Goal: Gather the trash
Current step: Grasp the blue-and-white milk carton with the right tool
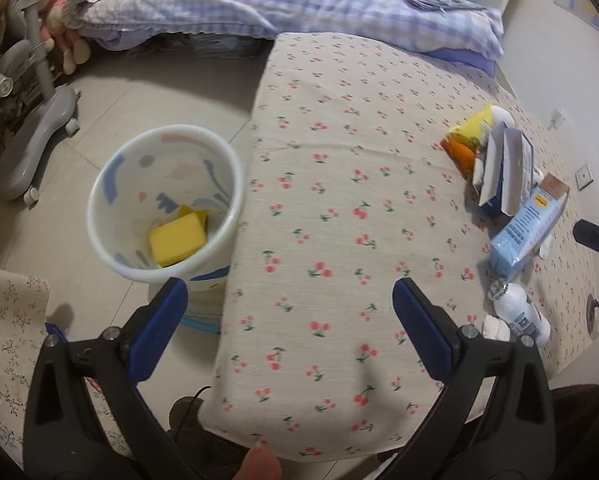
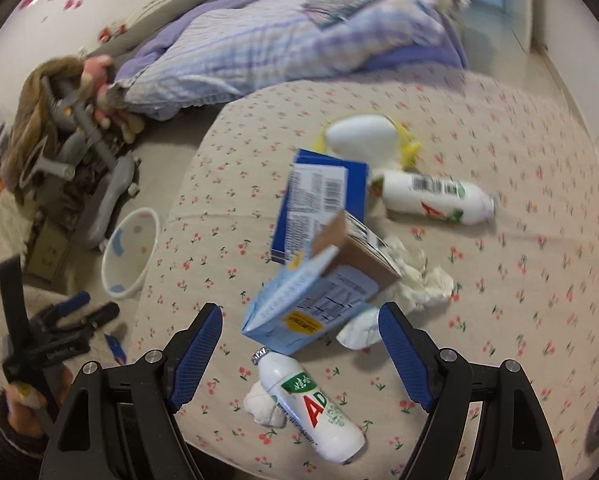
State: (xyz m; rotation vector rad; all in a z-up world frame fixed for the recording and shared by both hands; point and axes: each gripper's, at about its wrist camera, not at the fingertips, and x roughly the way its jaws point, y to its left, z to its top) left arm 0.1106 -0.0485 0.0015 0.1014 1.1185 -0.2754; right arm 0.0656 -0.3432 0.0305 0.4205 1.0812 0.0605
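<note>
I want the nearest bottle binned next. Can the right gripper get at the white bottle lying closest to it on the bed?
Probably yes. The right gripper is open, and the white bottle lies uncovered below its fingers, only touching a crumpled tissue. The light blue carton lies just beyond.

Red letters "AD" stand on the near white bottle point(image 2: 315, 408), and a red "A" on the far white bottle point(image 2: 435, 198) at one o'clock.

Soft, even indoor light with faint shadows fills both fisheye views, their edges bent and dark-cornered, while motion blur smears the right wrist view's far bedding point(image 2: 283, 40).
</note>
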